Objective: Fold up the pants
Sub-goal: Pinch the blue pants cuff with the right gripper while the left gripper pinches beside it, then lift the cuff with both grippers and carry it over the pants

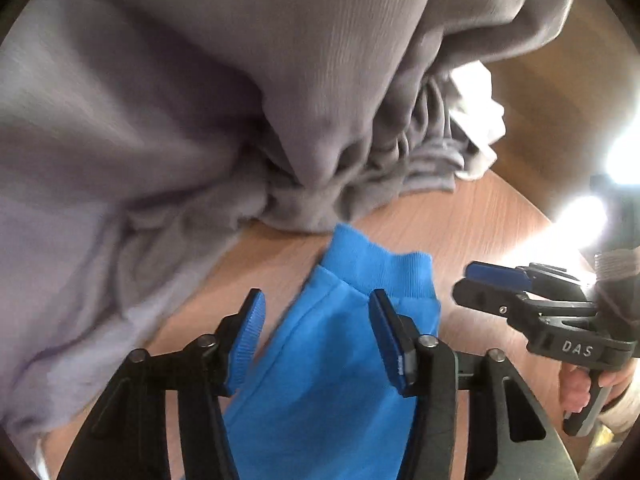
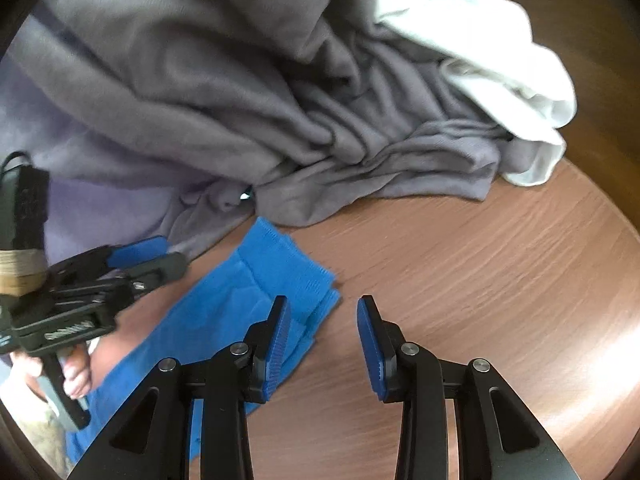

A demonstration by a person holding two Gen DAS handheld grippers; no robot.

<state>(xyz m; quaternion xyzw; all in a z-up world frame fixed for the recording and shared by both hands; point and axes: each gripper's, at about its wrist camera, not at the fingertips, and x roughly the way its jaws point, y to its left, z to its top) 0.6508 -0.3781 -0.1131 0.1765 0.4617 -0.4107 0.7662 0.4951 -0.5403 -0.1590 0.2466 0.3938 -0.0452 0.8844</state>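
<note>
1. We are looking at the bright blue knit pants (image 1: 340,360), folded, lying flat on the brown wood-grain table (image 2: 480,280), ribbed cuff end pointing toward the clothes pile.
2. We are holding the left gripper (image 1: 316,340) partly open above the blue fabric; pads are not pressing on it.
3. We are holding the right gripper (image 2: 322,344) partly open too; its left pad sits over the pants' edge, its right pad over bare table, nothing gripped.
4. Crumpled grey fleece garment (image 2: 240,100) is lying just behind the cuffs, with a white cloth (image 2: 500,60) bunched at its far right side.
</note>
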